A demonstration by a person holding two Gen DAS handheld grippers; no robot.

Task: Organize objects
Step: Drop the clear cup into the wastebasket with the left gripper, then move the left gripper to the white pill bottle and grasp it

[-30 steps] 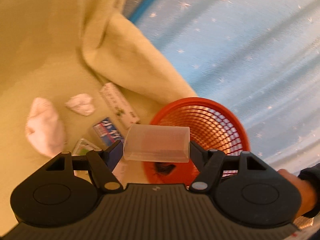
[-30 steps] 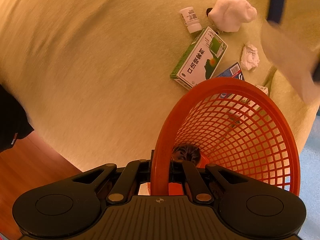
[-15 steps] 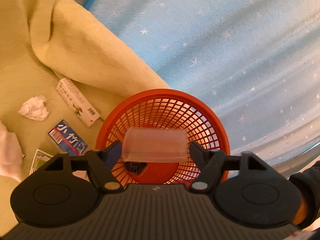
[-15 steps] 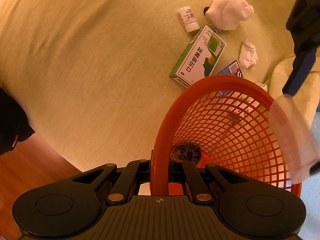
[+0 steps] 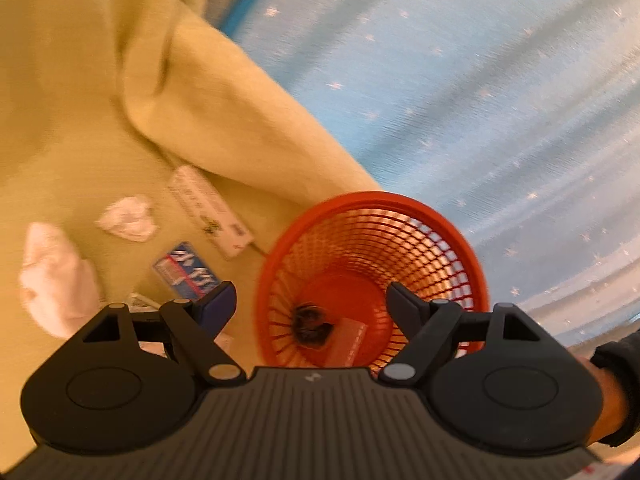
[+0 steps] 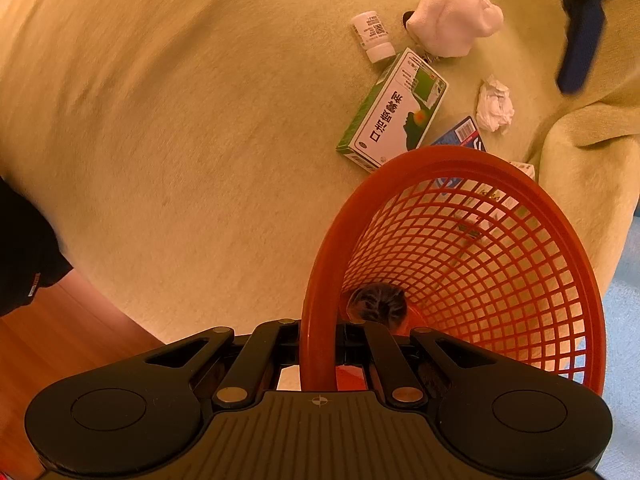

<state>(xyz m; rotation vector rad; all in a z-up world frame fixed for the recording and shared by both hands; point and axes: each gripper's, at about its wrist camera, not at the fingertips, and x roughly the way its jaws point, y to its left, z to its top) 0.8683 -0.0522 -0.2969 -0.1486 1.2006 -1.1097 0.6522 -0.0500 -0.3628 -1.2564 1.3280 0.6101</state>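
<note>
Two hand-held grippers work around one red mesh basket [image 5: 372, 276], which sits at the edge of a yellow-green blanket [image 6: 180, 120], with pale blue starred fabric [image 5: 500, 100] on its far side. The left hand-held gripper [image 5: 310, 302] hangs above the basket's mouth with its jaws spread wide and nothing between them. Down on the basket floor lie a translucent box [image 5: 347, 340] and, touching it, a small dark crumpled thing [image 5: 310, 322] that I cannot identify.

The right hand-held gripper [image 6: 320, 354] is clamped narrow on the basket's near rim, one finger inside the wall and one outside. A hand in a dark sleeve [image 5: 608, 384] shows at the lower right of the left wrist view.

Beyond the basket, out on the blanket, the rest is scattered: a green-and-white carton [image 6: 394, 116] just beside the rim, a blue packet [image 6: 462, 136] partly hidden behind the rim, and a long white box [image 5: 210, 210] near the blanket's fold. Farther from the basket are a crumpled tissue [image 6: 495, 103], a white bundled cloth [image 6: 454, 18] and a small white bottle [image 6: 374, 36] lying on its side.
</note>
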